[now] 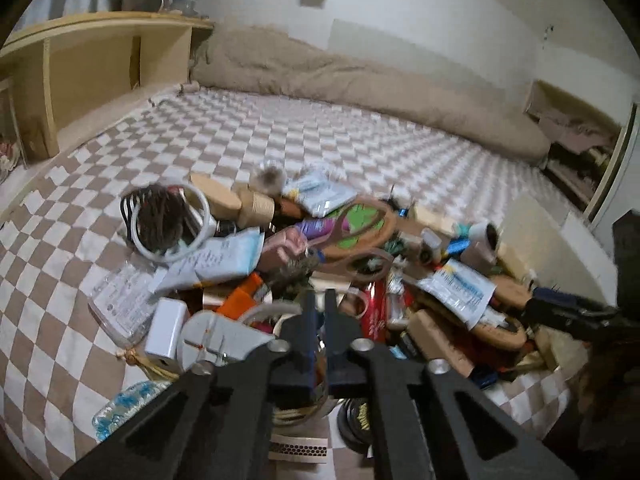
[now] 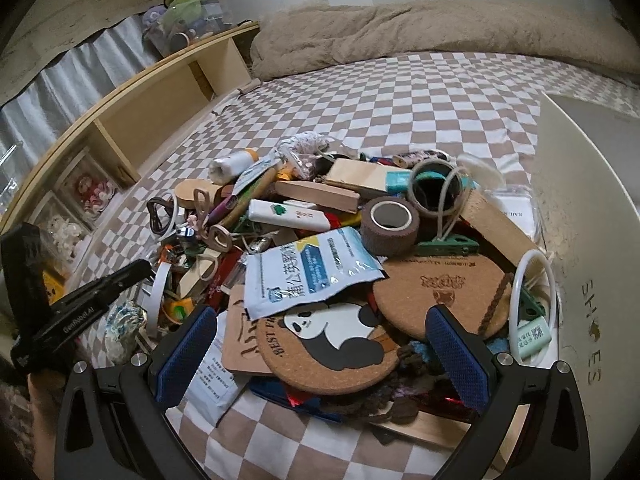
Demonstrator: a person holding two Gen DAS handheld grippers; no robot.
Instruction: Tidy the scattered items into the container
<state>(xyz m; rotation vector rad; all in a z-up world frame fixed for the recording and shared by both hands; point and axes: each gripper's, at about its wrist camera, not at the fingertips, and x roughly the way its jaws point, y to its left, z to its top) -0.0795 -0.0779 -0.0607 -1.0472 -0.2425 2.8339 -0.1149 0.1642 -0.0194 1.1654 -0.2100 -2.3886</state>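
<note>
Right gripper (image 2: 320, 348) gapes wide, low over the near edge of the pile on the bed (image 2: 420, 92); the panda coaster (image 2: 328, 344) lies flat between its fingers, shoebox (image 2: 580, 208) rightward. Left gripper (image 1: 319, 312) nearly closed, empty.

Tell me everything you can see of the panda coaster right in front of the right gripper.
The panda coaster is a round cork disc with a black-and-white panda printed on it and the lettering "BEST F..." along its left rim. It lies roughly flat at the near edge of the pile, between the open right gripper's blue pads. A blue-and-white sachet overlaps its top edge; a second cork coaster sits beside it.
</note>
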